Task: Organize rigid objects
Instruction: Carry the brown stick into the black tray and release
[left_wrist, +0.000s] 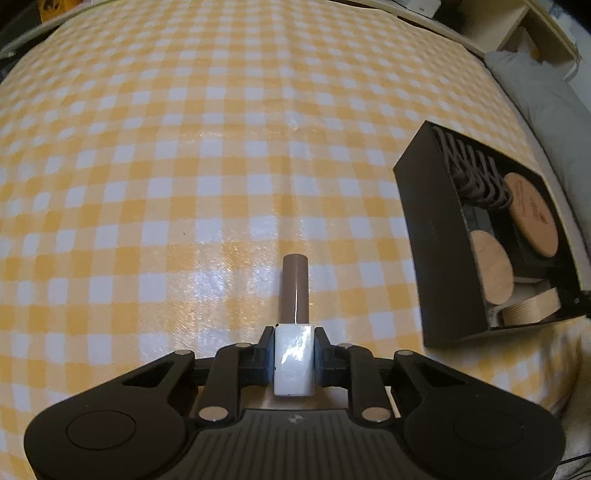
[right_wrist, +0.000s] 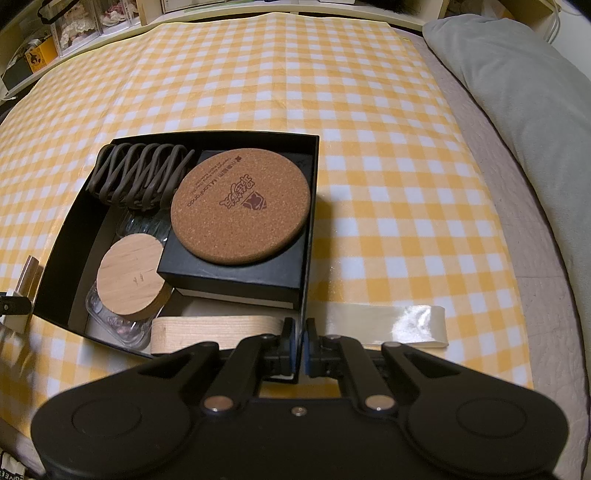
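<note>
My left gripper (left_wrist: 294, 360) is clamped on a small tube-like item: a white block (left_wrist: 294, 363) sits between my two fingers, and a brown cylinder (left_wrist: 295, 290) projects forward from it. The item is held over the yellow-and-white checked cloth (left_wrist: 184, 166); whether it touches the cloth I cannot tell.

Landmark: the open black box (right_wrist: 59, 254). In the left wrist view the box (left_wrist: 436, 236) lies to the right of the held item, apart from it.

My right gripper (right_wrist: 300, 341) is closed on the near right wall of the box, one finger inside and one outside.

Contents of the box, from the right wrist view:
- A brown wavy hair claw (right_wrist: 138, 171) at the far left corner.
- A smaller black box (right_wrist: 236, 275) on the right side, with a round cork coaster (right_wrist: 240, 206) resting on top, printed side up.
- A round wooden lid (right_wrist: 129, 280) on the near left side, lying on a clear plastic item (right_wrist: 118, 325).
- A pale wooden piece (right_wrist: 214, 332) along the near wall.

Outside the box, just to its right at the near edge, a strip of clear tape (right_wrist: 391, 323) lies across the cloth. Well right of the box, a grey pillow (right_wrist: 524, 110) lies beyond the cloth's edge.
</note>
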